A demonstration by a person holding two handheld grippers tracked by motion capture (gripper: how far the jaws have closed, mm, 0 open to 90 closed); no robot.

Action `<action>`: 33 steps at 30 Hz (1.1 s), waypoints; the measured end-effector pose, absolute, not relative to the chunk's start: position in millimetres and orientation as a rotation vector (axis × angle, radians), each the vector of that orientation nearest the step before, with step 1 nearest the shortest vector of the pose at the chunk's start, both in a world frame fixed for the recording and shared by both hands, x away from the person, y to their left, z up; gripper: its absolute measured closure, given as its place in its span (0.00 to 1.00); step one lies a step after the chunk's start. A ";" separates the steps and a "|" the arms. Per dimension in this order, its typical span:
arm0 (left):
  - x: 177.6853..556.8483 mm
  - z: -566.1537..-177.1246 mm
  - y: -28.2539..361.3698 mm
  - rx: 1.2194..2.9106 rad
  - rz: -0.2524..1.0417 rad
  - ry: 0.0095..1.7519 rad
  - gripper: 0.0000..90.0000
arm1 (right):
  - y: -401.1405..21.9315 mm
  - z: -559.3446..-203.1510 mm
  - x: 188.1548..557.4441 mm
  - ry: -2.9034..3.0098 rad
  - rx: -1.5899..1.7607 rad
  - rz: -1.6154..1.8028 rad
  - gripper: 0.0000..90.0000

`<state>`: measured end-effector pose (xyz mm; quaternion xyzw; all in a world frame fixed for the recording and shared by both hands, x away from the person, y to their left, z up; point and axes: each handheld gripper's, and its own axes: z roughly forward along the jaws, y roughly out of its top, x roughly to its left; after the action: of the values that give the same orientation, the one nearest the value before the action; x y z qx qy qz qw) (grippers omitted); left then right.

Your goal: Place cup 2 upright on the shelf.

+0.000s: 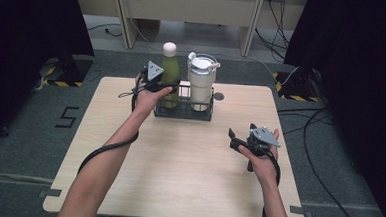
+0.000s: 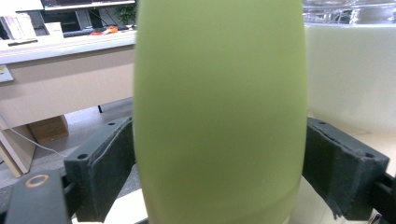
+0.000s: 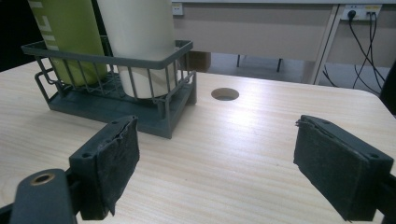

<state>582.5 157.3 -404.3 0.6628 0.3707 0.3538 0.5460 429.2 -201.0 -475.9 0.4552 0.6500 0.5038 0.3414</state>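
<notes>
- In the high view, a green bottle [image 1: 170, 70] with a pale cap stood upright in the left end of a dark wire rack [image 1: 183, 110], at the far middle of the wooden worktop [image 1: 187, 173].
- A cream tumbler [image 1: 201, 84] with a lid stood just beside the bottle in the right end of the same rack.
- The left claw [image 1: 163, 84], held in the left hand [image 1: 149, 98], sat against the bottle's left side at about mid-height.
- The right claw [image 1: 242, 135], in the right hand [image 1: 261, 159], hung over the bare worktop well apart from the rack, its jaws pointing towards the left.
- In the left gripper view, the green bottle [image 2: 219, 116] stood between the jaws of the left claw [image 2: 219, 177], with one of the pads [image 2: 109, 177] at each flank.
- The bottle's curve hid the inner edges of the pads, so I could not tell whether they pressed on it or only stood beside it.
- The tumbler [image 2: 350, 74] showed close behind on the right.
- In the right gripper view, the right claw [image 3: 217, 172] gaped wide with nothing between its jaws, low above the worktop [image 3: 243, 140].
- Ahead to the left stood the rack [image 3: 121, 107] with the bottle [image 3: 70, 37] and the tumbler [image 3: 140, 37] inside, and a round hole [image 3: 224, 94] in the worktop lay just beyond the rack's near corner.
</notes>
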 end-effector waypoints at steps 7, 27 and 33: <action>579.0 -397.7 158.8 1.567 0.856 0.872 0.13 | -200.0 -476.4 429.5 1.696 1.183 1.308 0.16; 562.0 -392.9 166.4 1.565 0.876 0.853 0.12 | -198.7 -476.0 429.0 1.693 1.181 1.308 0.16; 555.6 -393.0 171.2 1.559 0.878 0.850 0.12 | -198.2 -476.0 428.6 1.692 1.189 1.307 0.16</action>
<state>555.6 171.2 -393.0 0.6583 0.3589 0.3706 0.5482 428.6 -198.2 -476.0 0.4571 0.6502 0.5022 0.3408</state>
